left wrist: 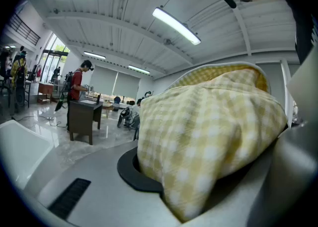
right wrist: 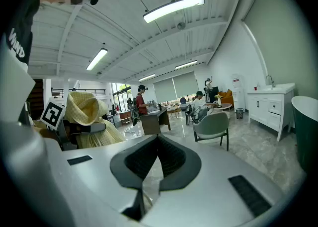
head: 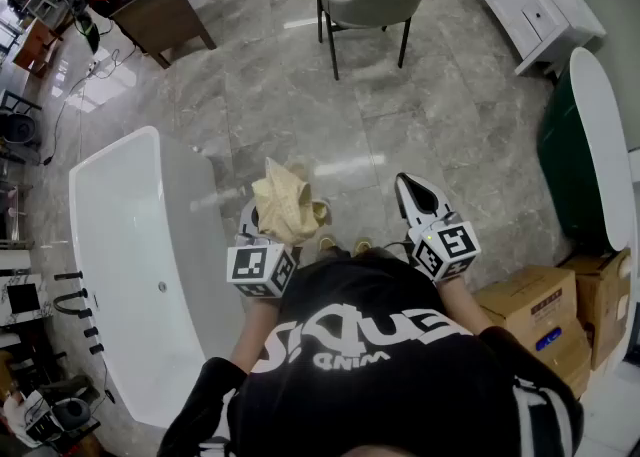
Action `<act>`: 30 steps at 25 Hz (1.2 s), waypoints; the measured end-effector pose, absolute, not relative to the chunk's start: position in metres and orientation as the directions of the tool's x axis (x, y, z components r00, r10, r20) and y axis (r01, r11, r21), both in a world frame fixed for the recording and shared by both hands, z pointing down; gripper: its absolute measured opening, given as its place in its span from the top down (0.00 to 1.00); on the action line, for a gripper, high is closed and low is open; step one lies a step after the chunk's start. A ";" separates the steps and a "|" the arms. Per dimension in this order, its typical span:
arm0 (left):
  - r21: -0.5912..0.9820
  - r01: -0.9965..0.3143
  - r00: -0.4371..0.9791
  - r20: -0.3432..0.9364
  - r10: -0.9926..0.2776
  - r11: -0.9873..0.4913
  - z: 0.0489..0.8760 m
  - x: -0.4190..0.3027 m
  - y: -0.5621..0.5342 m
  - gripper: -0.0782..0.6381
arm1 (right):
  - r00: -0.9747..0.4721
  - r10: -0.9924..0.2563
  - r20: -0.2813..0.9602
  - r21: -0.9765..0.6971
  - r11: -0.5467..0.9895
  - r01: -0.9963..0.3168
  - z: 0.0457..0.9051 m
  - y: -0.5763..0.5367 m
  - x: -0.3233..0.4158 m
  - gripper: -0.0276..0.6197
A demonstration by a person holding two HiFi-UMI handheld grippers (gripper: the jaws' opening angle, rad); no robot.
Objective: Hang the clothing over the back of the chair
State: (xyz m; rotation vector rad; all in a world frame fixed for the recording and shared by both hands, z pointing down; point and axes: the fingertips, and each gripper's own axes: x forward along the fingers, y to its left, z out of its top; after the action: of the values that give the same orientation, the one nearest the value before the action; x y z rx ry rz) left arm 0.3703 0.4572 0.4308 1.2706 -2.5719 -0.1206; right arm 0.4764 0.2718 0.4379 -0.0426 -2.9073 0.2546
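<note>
Marble floor, left claw under clothing

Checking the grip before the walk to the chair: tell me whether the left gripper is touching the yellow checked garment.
Touching. In the left gripper view the left gripper is shut on the yellow checked garment, which bulges out from between its fingers.

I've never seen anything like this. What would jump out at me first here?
First, the yellow checked garment bunched up in the left gripper, just ahead of the person in the black shirt; the right gripper beside it holds nothing. Then the grey chair standing alone across the shiny stone floor, and the long white bathtub at the person's left.
</note>
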 end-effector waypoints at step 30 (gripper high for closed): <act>0.191 -0.828 -0.497 0.186 -0.848 0.527 0.439 0.259 0.412 0.84 | -0.978 -0.050 0.201 -0.207 0.974 -0.093 0.459 0.235 0.388 0.94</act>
State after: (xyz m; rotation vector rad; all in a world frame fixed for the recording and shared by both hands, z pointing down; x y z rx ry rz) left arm 0.2593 0.4121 0.4385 1.4093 -2.5129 -0.1108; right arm 0.3881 0.2353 0.4592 0.1069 -2.9261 0.3209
